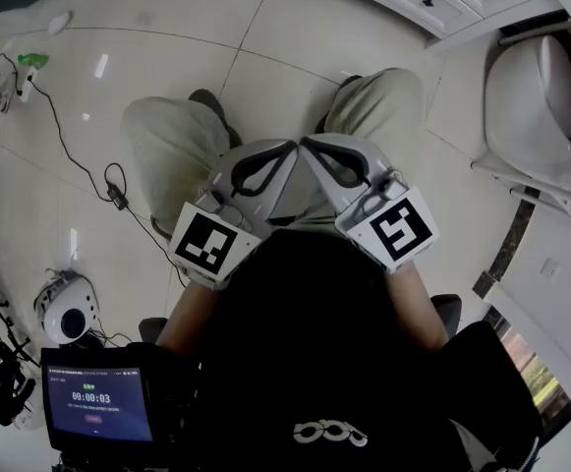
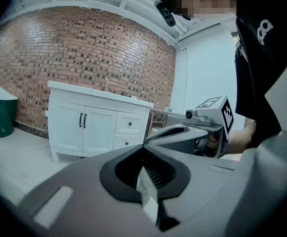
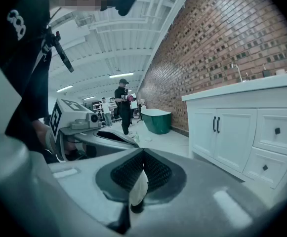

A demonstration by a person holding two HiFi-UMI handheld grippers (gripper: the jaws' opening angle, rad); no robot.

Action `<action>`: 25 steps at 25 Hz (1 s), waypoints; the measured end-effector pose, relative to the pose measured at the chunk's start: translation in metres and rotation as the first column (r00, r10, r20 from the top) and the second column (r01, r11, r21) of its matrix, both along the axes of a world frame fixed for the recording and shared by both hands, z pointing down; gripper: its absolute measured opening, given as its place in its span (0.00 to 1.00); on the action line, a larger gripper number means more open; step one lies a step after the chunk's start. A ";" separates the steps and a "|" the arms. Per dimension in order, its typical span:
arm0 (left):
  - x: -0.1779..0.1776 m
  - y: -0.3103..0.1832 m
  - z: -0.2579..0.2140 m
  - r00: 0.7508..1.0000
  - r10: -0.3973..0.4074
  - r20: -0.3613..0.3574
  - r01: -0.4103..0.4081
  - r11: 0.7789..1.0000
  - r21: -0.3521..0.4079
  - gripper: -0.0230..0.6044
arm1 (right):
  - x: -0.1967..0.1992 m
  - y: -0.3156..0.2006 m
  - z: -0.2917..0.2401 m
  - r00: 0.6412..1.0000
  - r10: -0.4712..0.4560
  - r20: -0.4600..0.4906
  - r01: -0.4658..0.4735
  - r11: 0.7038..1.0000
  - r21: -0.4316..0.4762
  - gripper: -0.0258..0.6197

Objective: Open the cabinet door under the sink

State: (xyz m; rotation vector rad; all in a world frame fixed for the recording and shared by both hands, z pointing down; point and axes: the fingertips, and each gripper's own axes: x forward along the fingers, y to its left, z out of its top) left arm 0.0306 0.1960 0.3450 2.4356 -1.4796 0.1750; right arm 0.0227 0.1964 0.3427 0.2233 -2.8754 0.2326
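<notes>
White double cabinet doors (image 2: 82, 128) under the sink stood shut in the middle left of the left gripper view, black handles (image 2: 82, 120) side by side at the seam. In the right gripper view they sat at the right (image 3: 228, 136), with the drawers (image 3: 276, 132) beside them cut off by the frame edge. The head view caught only the drawers, at the upper right.

Both tools were held over the person's knees (image 1: 172, 141), well apart from the cabinet, with their tips close together. The left tool (image 2: 144, 154) was clenched, jaws together on nothing; the right tool (image 3: 142, 156) was the same.

A black shirt (image 1: 314, 362) filled the lower head view and hid the forearms; its pale logo could not be read. At the lower left a screen (image 1: 98, 399) read 00:00:03, with smaller print too fine to read. A black cable (image 1: 69, 146) trailed over the tiled floor (image 1: 265, 28).

A brick wall (image 2: 84, 53) backed the cabinet. A green tub (image 3: 156, 120) and a standing person (image 3: 123, 105) stood farther off.
</notes>
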 end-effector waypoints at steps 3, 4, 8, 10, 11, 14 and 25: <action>0.011 -0.010 -0.004 1.000 0.005 -0.009 -0.006 1.000 -0.007 0.06 | 0.011 -0.011 -0.004 1.000 0.003 0.002 -0.003 1.000 -0.006 0.02; 0.014 -0.016 -0.006 1.000 0.009 -0.008 -0.009 1.000 -0.008 0.06 | 0.013 -0.017 -0.006 1.000 0.002 0.005 -0.002 1.000 -0.003 0.02; 0.024 -0.047 -0.021 0.999 0.032 0.020 -0.032 0.999 0.033 0.06 | 0.024 -0.044 -0.021 0.999 -0.002 0.040 0.001 1.000 0.031 0.02; 0.032 -0.056 -0.029 1.000 0.027 0.014 -0.027 0.999 0.046 0.06 | 0.034 -0.051 -0.026 0.999 -0.011 0.049 0.009 1.000 0.030 0.02; 0.034 -0.060 -0.031 1.000 0.022 0.011 -0.023 0.999 0.046 0.06 | 0.036 -0.054 -0.029 0.999 -0.014 0.051 0.013 1.000 0.027 0.02; 0.022 -0.079 -0.029 1.000 0.001 -0.010 0.000 0.999 0.035 0.06 | 0.026 -0.070 -0.029 0.999 -0.019 0.029 0.018 1.000 0.016 0.02; -0.076 -0.142 -0.015 0.996 -0.074 -0.058 0.077 0.995 0.057 0.06 | -0.068 -0.127 -0.007 0.993 -0.075 -0.087 0.079 0.996 0.036 0.02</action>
